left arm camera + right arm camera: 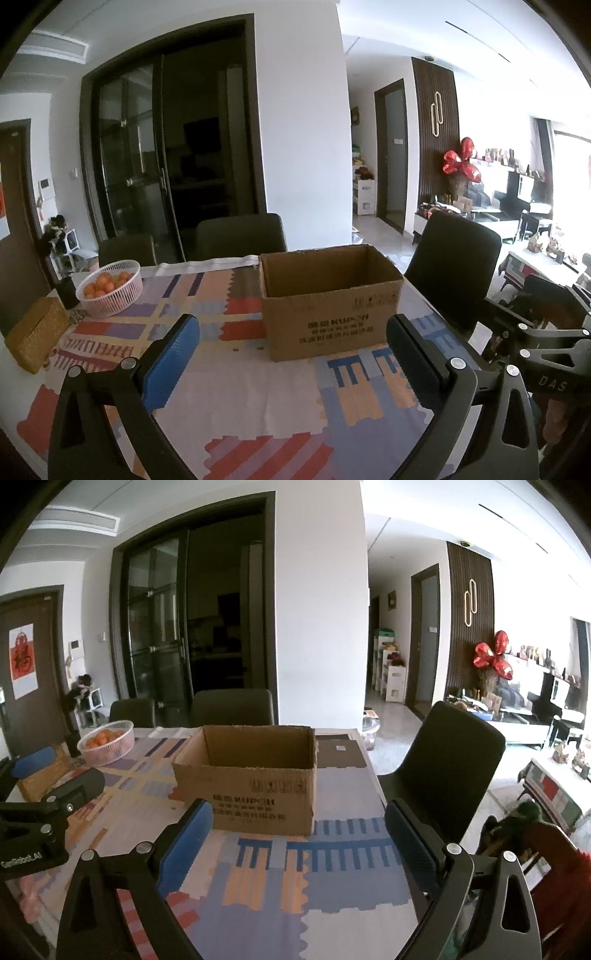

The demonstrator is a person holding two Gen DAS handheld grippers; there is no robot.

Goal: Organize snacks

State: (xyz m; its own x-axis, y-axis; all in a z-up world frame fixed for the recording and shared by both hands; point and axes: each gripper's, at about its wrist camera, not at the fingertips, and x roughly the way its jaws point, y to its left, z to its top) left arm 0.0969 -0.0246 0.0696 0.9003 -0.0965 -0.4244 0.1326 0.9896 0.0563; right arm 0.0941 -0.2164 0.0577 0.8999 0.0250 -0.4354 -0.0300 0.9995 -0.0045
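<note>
Patterned table (258, 398), cardboard box (328, 317), fruit basket (110, 291)

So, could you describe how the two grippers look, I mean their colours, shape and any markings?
Both are black frames with triangular cut-outs and silver round screws. The left gripper and the right gripper each carry two fingers with blue textured pads. White lettering "GenRobot.AI" marks the left one's body in the right wrist view; "DAS" shows on the right one's body in the left wrist view. No cables or sleeves are visible.
</note>
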